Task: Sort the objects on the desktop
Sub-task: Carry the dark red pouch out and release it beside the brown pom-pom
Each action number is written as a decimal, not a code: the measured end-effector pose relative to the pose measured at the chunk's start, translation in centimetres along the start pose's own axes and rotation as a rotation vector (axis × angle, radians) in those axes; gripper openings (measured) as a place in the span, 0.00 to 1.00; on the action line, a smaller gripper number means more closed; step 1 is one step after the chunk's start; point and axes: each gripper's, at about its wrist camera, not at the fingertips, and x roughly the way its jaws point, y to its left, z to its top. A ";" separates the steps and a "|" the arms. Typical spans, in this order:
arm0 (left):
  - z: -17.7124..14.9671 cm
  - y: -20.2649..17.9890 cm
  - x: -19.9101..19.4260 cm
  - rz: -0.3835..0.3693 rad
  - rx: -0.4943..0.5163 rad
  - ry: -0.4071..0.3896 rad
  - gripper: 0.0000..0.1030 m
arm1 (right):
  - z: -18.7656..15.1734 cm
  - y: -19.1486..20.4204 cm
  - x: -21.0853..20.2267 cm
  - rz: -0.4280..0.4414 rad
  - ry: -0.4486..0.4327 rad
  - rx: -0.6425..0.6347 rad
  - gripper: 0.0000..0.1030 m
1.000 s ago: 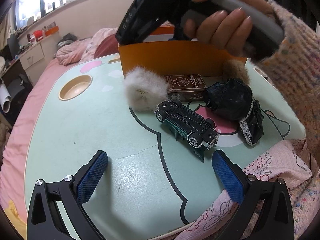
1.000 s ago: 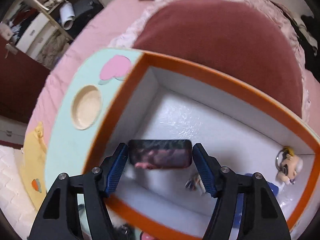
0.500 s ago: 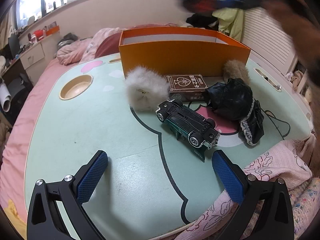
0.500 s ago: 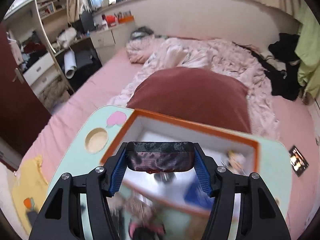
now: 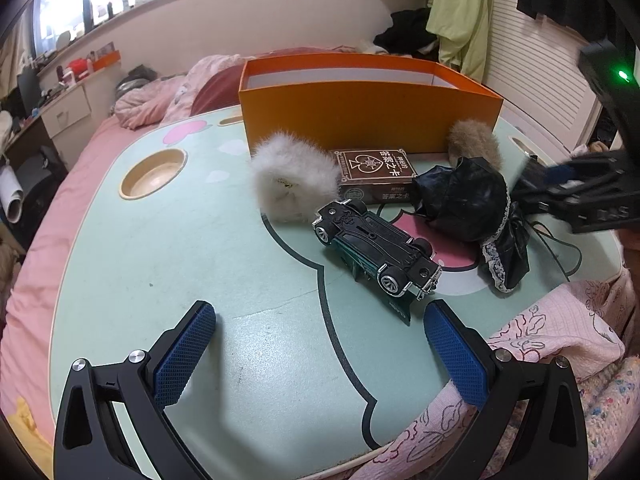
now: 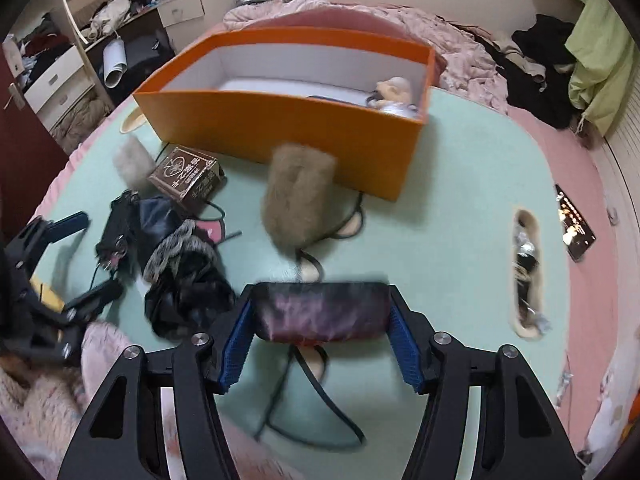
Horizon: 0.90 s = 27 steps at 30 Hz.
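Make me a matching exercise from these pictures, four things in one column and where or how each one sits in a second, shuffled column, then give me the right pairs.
Things:
1. toy car
2. card box
3. dark pouch
4. keychain figure

Places or states:
A. inside the orange box
B. clamped in the right gripper
C. upside down on the table, wheels up
D. flat on the table, beside the white fluffy ball

Pairs: 1-C, 2-D, 3-B, 4-A
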 end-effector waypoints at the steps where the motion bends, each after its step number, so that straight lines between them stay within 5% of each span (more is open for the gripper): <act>1: 0.0 -0.1 0.0 0.000 -0.001 0.000 1.00 | 0.6 0.7 0.2 -0.010 -0.017 -0.011 0.60; 5: 0.0 -0.1 0.0 0.001 -0.001 0.000 1.00 | 1.5 2.3 -0.6 -0.045 -0.142 -0.032 0.61; 9: 0.0 -0.1 0.0 0.001 -0.002 0.000 1.00 | 0.4 2.8 -2.7 -0.052 -0.237 -0.018 0.83; 19: 0.0 0.0 0.1 0.002 -0.002 0.000 1.00 | -5.7 2.0 -1.5 -0.122 -0.253 0.048 0.83; 22: 0.0 0.0 0.0 0.002 -0.003 0.000 1.00 | -6.6 1.5 -0.8 -0.131 -0.297 0.099 0.99; 27: 0.0 -0.2 0.0 0.004 -0.003 -0.002 1.00 | -6.4 1.7 -0.7 -0.121 -0.324 0.086 1.00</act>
